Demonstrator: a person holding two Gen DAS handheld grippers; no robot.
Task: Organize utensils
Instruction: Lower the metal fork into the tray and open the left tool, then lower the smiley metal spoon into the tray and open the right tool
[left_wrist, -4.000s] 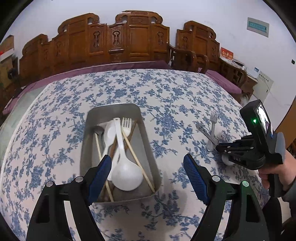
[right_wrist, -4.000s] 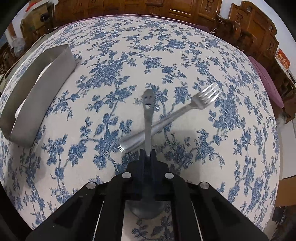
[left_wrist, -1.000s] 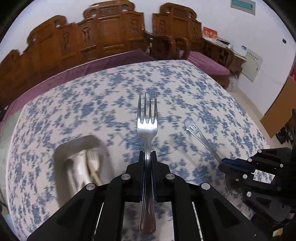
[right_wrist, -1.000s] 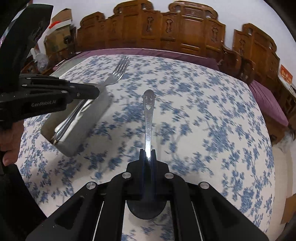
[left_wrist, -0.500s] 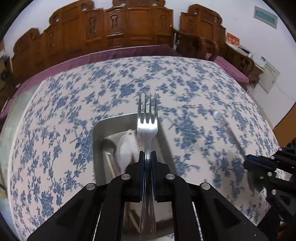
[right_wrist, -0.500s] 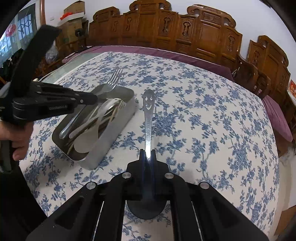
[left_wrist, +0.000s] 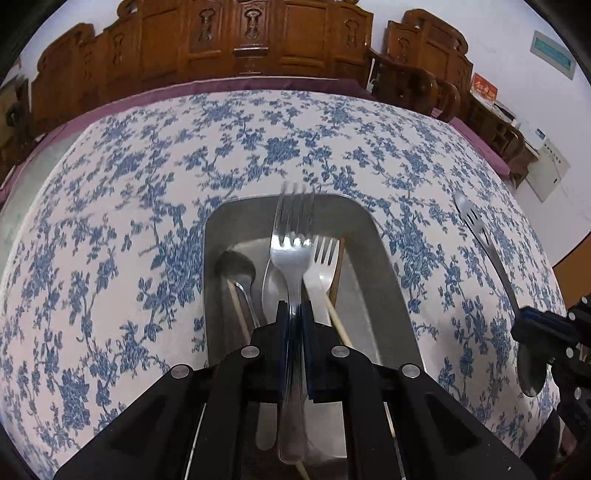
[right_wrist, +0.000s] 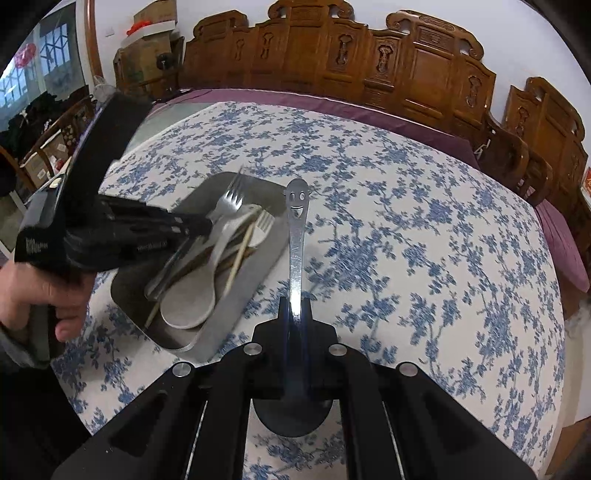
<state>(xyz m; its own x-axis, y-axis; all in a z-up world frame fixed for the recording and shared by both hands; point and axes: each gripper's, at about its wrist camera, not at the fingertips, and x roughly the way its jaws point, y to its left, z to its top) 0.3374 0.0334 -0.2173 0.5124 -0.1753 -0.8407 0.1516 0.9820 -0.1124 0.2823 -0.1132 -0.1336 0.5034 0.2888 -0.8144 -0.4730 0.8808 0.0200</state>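
With my left tongs (left_wrist: 294, 314) clamped on the fork (left_wrist: 291, 254) above the tray (left_wrist: 384, 266), I'd lower it flat before releasing, my right tongs (right_wrist: 295, 314) gripping the spoon (right_wrist: 297, 236) beside the tray.

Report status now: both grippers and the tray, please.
Left gripper shut on steel fork, over metal tray. Right gripper shut on smiley spoon. Nothing blocking.

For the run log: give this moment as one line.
left gripper: shut on fork, over tray | right gripper: shut on spoon, beside tray | both utensils unreleased
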